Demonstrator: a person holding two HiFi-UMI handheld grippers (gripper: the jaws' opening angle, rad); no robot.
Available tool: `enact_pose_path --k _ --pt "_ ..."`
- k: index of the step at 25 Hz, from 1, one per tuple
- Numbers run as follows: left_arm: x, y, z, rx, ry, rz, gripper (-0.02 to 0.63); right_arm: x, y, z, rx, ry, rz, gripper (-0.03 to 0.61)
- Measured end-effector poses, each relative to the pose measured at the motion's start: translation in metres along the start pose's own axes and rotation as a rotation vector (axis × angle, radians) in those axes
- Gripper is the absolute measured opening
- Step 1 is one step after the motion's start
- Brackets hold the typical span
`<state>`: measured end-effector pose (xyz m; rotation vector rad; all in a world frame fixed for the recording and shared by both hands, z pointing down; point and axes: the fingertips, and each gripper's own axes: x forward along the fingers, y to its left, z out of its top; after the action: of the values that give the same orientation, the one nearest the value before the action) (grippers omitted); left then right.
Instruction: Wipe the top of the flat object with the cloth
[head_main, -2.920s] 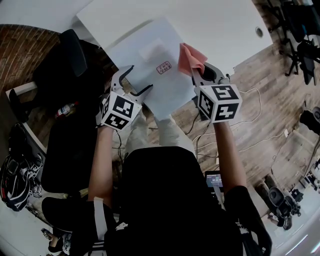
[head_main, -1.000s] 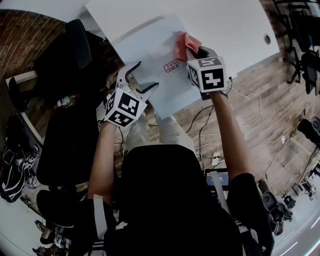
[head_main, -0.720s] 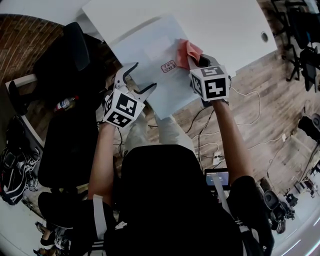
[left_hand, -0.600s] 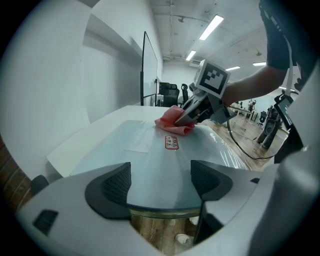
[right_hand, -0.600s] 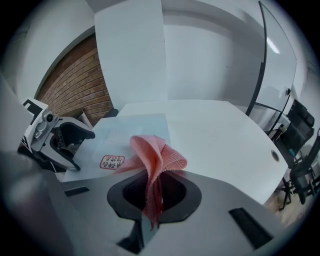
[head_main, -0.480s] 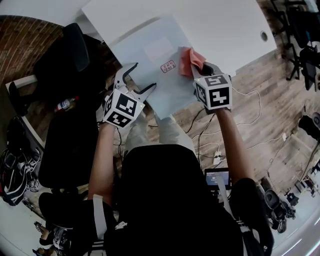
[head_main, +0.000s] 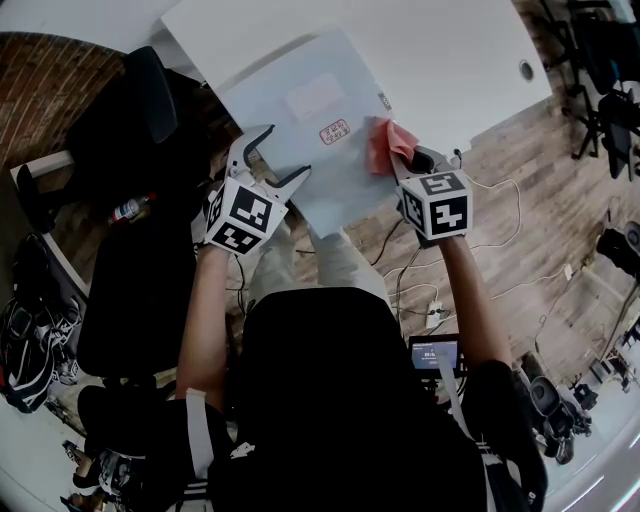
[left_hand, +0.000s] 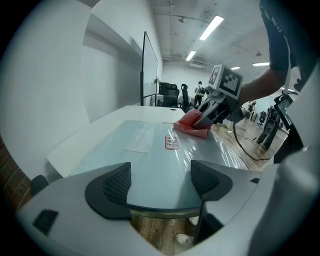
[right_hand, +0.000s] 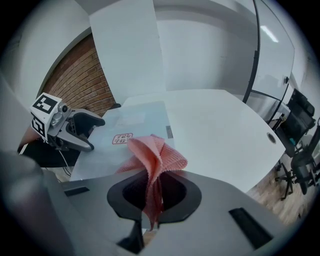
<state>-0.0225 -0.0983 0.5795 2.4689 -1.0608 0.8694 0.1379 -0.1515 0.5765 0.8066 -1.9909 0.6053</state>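
A flat pale grey board (head_main: 300, 120) with a red stamp label (head_main: 334, 131) lies on the white table, its near corner overhanging the table edge. My right gripper (head_main: 398, 157) is shut on a pink cloth (head_main: 384, 143), which rests on the board's right edge, right of the label. In the right gripper view the cloth (right_hand: 152, 155) bunches up between the closed jaws. My left gripper (head_main: 272, 158) is open, its jaws either side of the board's near left edge; in the left gripper view the board (left_hand: 150, 150) runs between the two pads, not touching them.
The white table (head_main: 440, 50) stretches behind and right of the board, with a round cable hole (head_main: 526, 70). A black office chair (head_main: 140, 110) stands at the left. Cables (head_main: 500, 285) trail over the wooden floor at the right.
My right gripper has drawn the cloth back toward me and rightward along the board, from beside the label's far side to the board's right edge. The left gripper has stayed put.
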Motion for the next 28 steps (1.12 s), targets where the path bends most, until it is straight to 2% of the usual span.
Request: enact_pose_path --k 12,21,28 --pt "0.001 0.000 0.000 0.006 -0.006 0.001 0.367 0.007 0.006 0.007 -0.041 0.016 -0.006 0.046" --pt "0.001 -0.001 -0.001 -0.001 -0.004 -0.002 0.367 0.026 0.021 0.037 -0.078 0.003 0.014 0.046" --pt "0.001 0.000 0.000 -0.004 -0.009 0.002 0.365 0.044 0.041 0.065 -0.058 -0.023 0.047 0.046"
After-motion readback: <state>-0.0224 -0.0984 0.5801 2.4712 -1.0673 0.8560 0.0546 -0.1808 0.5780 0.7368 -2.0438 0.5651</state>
